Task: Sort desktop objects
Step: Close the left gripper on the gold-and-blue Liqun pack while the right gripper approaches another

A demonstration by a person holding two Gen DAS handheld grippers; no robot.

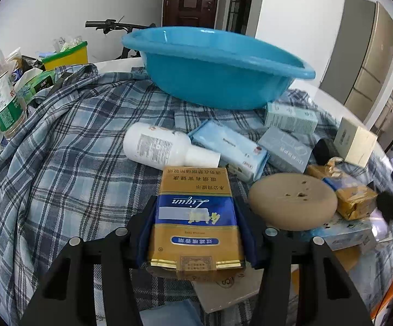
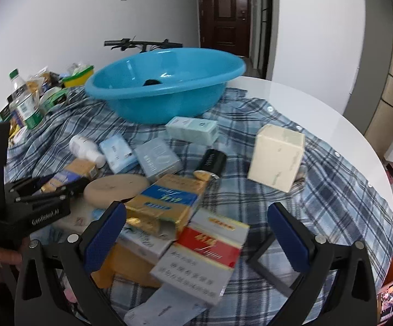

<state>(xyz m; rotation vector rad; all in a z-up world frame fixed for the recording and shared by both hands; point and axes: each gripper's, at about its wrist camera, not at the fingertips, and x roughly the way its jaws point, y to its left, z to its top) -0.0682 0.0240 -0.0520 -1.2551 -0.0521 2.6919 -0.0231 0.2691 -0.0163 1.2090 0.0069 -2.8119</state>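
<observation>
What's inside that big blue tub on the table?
From the right-hand camera, the blue tub holds one small dark object on its bottom; what it is cannot be told. The near wall covers the rest of the floor. The left-hand camera sees only its outside.

A soft woven plaid cloth is covering the table, rumpling into matt folds, while the blue basin on it is showing smooth, glossy plastic. The gold-and-blue pack is gleaming with a foil-like sheen on its card, the white bottle is looking like smooth plastic, and the tan disc is looking matt and slightly porous.
</observation>
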